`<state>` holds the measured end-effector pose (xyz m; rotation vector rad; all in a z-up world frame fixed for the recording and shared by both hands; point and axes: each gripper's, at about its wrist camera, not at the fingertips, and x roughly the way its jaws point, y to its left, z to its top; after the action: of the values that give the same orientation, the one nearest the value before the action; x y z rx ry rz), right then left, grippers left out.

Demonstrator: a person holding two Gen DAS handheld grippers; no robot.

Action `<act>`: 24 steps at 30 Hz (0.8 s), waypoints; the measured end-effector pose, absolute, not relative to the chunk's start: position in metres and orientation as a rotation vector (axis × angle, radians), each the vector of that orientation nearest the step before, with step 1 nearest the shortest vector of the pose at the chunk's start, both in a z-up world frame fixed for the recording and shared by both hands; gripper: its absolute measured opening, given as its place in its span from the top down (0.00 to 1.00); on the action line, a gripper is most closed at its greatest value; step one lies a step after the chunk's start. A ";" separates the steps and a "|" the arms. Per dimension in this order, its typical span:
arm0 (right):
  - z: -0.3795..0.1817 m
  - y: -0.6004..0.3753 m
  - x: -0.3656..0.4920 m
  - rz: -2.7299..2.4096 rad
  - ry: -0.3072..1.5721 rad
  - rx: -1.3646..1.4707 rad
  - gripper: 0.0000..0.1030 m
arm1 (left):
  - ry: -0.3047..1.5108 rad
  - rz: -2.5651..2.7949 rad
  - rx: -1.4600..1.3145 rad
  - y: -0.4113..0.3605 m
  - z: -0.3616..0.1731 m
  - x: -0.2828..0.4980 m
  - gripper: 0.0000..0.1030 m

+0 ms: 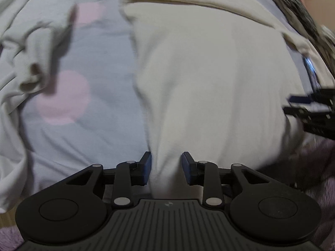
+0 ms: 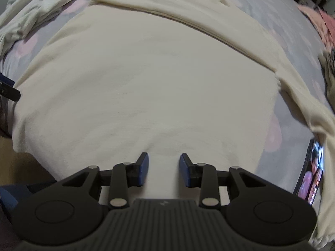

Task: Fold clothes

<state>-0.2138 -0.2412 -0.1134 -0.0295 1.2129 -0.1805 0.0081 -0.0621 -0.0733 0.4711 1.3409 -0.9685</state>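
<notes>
Both the left gripper (image 1: 166, 168) and right gripper (image 2: 164, 168) stand spread wide with the cream shirt (image 2: 146, 87) flat on the bed (image 1: 100, 104) just ahead, so closing too shallow could pinch only one layer and skew the fold

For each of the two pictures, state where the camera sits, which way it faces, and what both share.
Left wrist: sits behind the left tool, facing forward and down at the cream shirt edge and dotted bedsheet; the right tool shows.
Right wrist: sits behind the right tool, facing the shirt's middle; a phone lies right.
Shared: shirt, bedsheet, pale garment.
</notes>
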 end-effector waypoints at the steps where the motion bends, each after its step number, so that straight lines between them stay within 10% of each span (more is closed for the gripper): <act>1: -0.113 -0.236 -0.213 -0.174 1.209 -0.052 0.65 | 1.337 -0.988 0.475 -0.063 -0.072 0.004 0.73; 24: -0.102 -0.180 -0.191 0.006 1.131 -0.082 0.57 | 1.278 -1.104 0.419 -0.071 -0.054 -0.019 0.75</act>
<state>-0.1907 -0.1798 -0.1021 -0.0817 1.1308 0.0062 -0.0193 -0.0710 -0.0540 0.4192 1.2780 -1.1045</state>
